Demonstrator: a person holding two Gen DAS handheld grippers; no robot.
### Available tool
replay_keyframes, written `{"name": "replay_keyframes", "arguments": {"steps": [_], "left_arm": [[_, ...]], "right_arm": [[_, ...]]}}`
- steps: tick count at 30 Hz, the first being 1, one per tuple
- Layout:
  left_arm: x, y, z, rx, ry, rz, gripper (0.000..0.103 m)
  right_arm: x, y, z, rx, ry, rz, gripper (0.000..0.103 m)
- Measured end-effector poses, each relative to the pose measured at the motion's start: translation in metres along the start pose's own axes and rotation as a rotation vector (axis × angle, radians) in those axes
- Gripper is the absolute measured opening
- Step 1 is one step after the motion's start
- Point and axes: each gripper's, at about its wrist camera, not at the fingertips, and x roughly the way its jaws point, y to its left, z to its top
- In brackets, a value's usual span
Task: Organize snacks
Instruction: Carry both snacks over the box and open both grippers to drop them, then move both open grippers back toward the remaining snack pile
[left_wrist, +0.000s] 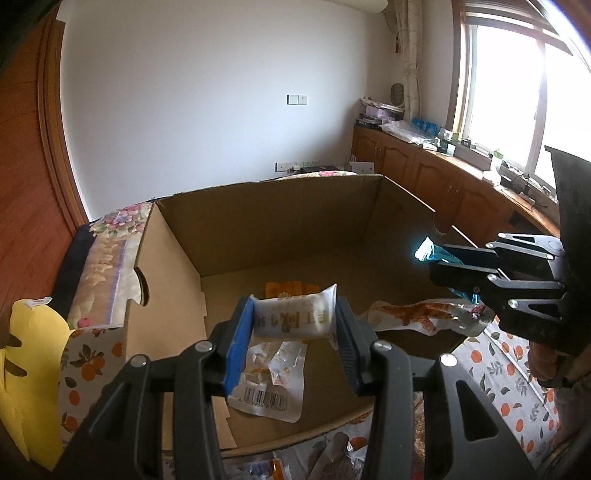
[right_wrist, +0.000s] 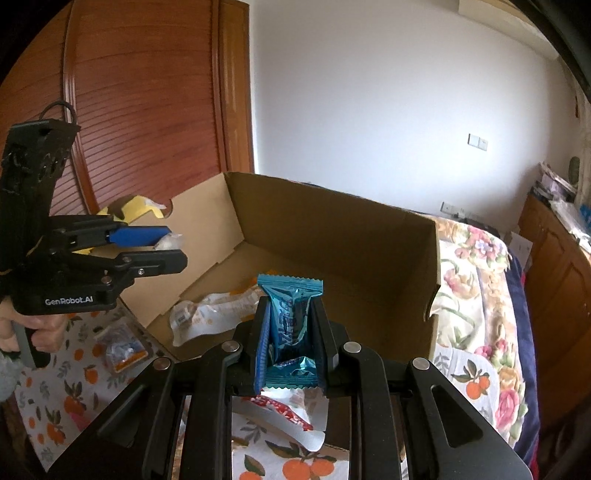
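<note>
An open cardboard box stands on a fruit-print cloth, seen in both views. My left gripper is shut on a white snack packet with grey lettering and hovers over the box's near edge. My right gripper is shut on a teal snack packet, held lengthwise between the pads above the box's near right corner. In the left wrist view the right gripper shows at the right with the teal packet poking out. In the right wrist view the left gripper shows at the left.
On the box floor lie a clear packet with a barcode, an orange packet and a white-orange packet. A red-white packet lies under my right gripper. Another packet rests on the cloth. A yellow object sits left of the box.
</note>
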Motion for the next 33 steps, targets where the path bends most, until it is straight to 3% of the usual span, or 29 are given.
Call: {"name": "replay_keyframes", "arguments": {"steps": [10,19,29,33], "left_arm": [[0.003,-0.007,-0.004,0.013,0.019,0.01,0.053],[0.005,-0.005,-0.009,-0.016,0.057,0.013,0.062],[-0.015,-0.009,-0.014,0.024,0.046,0.048,0.069],[-0.027,-0.011,-0.014,0.034,0.038,0.027,0.07]], "right_arm": [[0.008,-0.004,-0.005,0.023,0.031,0.011,0.019],[0.01,-0.008,-0.008,0.043,0.037,0.014,0.028],[-0.002,-0.007,-0.011,0.061,0.021,0.005,0.03],[-0.014,-0.005,-0.011,0.057,0.007,-0.001,0.03]]}}
